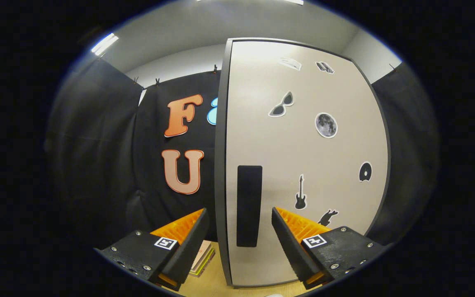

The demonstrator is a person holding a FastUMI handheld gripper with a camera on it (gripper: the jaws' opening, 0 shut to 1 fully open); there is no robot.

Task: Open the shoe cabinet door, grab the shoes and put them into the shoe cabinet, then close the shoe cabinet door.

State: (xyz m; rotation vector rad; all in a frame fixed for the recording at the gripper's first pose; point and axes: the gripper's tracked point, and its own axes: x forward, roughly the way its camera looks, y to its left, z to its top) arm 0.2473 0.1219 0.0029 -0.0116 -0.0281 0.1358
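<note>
The shoe cabinet (303, 156) stands straight ahead, its pale door shut and dotted with dark stickers. A black vertical handle strip (249, 205) runs down the door near its left edge. My gripper (239, 218) is open, and the handle strip and the door's left edge lie in the gap between the two fingers, a little beyond the tips. Nothing is held.
A wooden surface (212, 284) lies below the fingers. A small stack of flat things like books (202, 258) rests on it just behind the left finger. Black cloth walls (97, 165) close off the left and right sides.
</note>
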